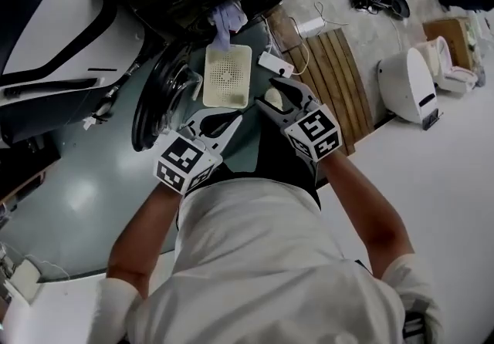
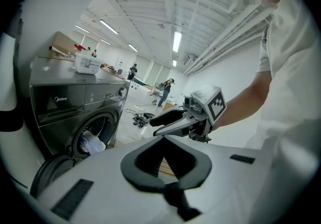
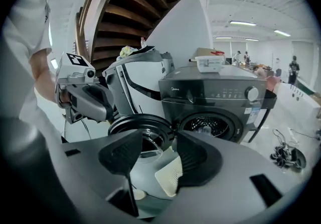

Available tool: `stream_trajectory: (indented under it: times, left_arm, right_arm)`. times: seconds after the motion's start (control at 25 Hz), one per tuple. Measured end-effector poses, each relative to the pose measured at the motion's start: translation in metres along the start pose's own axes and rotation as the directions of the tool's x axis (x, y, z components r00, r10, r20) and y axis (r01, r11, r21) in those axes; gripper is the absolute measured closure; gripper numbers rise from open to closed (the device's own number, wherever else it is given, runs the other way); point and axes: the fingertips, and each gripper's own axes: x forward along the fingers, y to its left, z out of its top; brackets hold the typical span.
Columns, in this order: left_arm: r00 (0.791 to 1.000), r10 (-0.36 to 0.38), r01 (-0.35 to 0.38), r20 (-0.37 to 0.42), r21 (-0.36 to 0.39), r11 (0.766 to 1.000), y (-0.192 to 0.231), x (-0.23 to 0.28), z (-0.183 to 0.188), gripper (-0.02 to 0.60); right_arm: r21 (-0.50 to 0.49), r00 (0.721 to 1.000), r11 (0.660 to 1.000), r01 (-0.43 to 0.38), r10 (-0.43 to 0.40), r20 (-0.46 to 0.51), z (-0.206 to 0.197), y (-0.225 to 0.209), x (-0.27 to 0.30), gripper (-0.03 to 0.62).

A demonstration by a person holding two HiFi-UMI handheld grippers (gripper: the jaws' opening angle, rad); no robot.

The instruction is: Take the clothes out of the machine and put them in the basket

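The pale lilac crumpled cloth (image 1: pixel 228 17) hangs in the drum mouth of the dark grey front-loading washing machine (image 3: pixel 215 92), probably soft, light and limp, best pinched at its dangling fold, with the left gripper (image 1: pixel 224 123) closed on nothing and the right gripper (image 1: pixel 272 96) half parted, empty.

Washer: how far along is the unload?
Done: door open, basket set on the floor before it. In hand: nothing; right gripper open, left gripper shut, both empty near the basket. Left: everything. A pale garment hangs at the drum mouth and the basket looks empty.
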Motion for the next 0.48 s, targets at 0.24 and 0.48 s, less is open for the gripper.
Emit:
stream_trajectory:
  times: [0.24,0.48]
  left_arm:
    - [0.982,0.183,-0.176,0.04,-0.138,0.975,0.026,0.067,0.017,0.583]
    - [0.947,0.313,-0.285,0.076,-0.257,0.924,0.035,0.127,0.021,0.583]
  right_arm:
    - [-0.053,0.986,0.986,-0.16,0.157,-0.05,-0.017,-0.08,0.035,0.372]
    - [-0.127,0.951,0.947,-0.296,0.281,-0.126,-0.048,-0.146,0.077,0.372]
